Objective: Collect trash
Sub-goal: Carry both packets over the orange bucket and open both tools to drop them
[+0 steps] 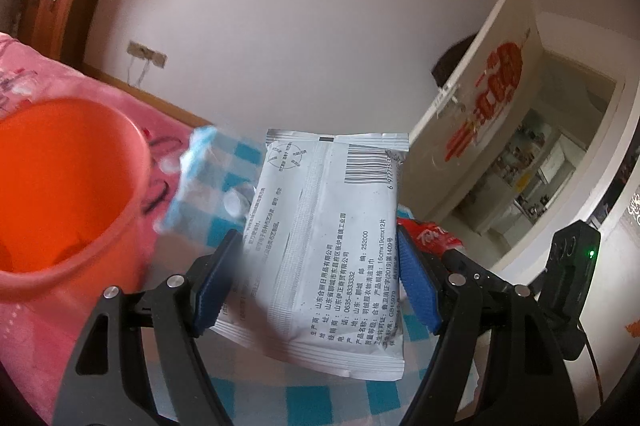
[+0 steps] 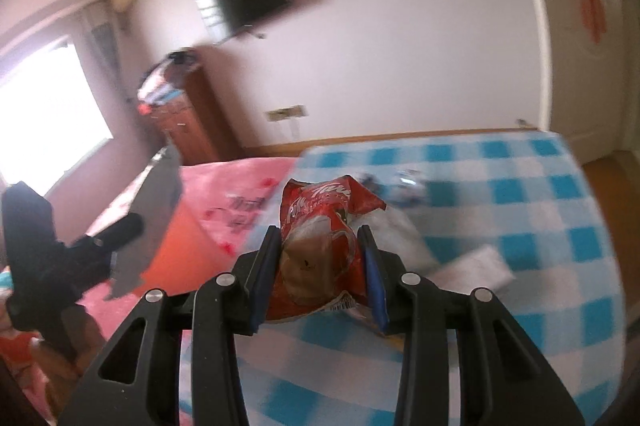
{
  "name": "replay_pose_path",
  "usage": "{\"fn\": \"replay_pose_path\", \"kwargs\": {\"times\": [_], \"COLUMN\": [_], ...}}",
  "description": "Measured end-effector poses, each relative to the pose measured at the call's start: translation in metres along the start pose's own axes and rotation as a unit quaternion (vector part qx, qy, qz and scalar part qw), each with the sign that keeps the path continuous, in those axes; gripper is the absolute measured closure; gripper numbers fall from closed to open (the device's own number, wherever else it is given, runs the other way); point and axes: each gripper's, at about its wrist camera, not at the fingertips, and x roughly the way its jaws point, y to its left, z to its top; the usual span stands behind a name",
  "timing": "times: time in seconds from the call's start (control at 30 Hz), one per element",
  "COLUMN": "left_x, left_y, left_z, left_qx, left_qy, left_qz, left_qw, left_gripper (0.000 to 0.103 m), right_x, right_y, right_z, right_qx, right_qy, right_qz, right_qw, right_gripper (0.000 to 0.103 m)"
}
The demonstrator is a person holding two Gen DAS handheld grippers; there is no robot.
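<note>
Left tongs (image 1: 316, 286) clamp a flat white sachet (image 1: 324, 250) by its side edges, above the bed (image 1: 304, 398): light, slick, bends easily. Right tongs (image 2: 318, 266) pinch a crumpled red wrapper (image 2: 320, 246) mid-body: soft, crushable. Orange bucket (image 1: 68, 194) stands near left.

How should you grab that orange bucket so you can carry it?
Probably by the rim of the orange bucket: it stands open-mouthed on the pink blanket, and no handle shows. Come from above, one finger inside the wall and one outside. Both grippers are full now, so the left gripper must drop its white packet first.
</note>
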Motion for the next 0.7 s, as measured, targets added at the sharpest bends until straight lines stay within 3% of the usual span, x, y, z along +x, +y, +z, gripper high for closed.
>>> {"fn": "replay_pose_path", "kwargs": {"times": [0.13,0.33,0.6,0.63,0.7], "left_x": [-0.028,-0.065,-0.066,-0.065,-0.059], "left_y": [0.013,0.051,0.113,0.117,0.127], "left_z": [0.018,0.040,0.043,0.043,0.041], "left_qx": [-0.003,-0.023,-0.088,-0.092,-0.105], "left_qy": [-0.039,-0.089,-0.097,-0.095,-0.091], "left_qz": [0.025,0.097,0.175,0.182,0.204], "left_qw": [0.9989,0.9910,0.9759,0.9744,0.9691], "left_gripper": [0.027,0.027,0.026,0.026,0.022], "right_x": [0.022,0.060,0.118,0.127,0.138], "right_y": [0.044,0.117,0.196,0.203,0.210], "right_z": [0.021,0.044,0.047,0.046,0.042], "right_qx": [-0.022,-0.063,-0.108,-0.108,-0.111], "right_qy": [0.007,0.017,0.049,0.057,0.071], "right_qz": [0.067,0.152,0.202,0.209,0.204], "right_qw": [0.997,0.986,0.972,0.970,0.970], "right_gripper": [0.062,0.062,0.060,0.059,0.046]}}
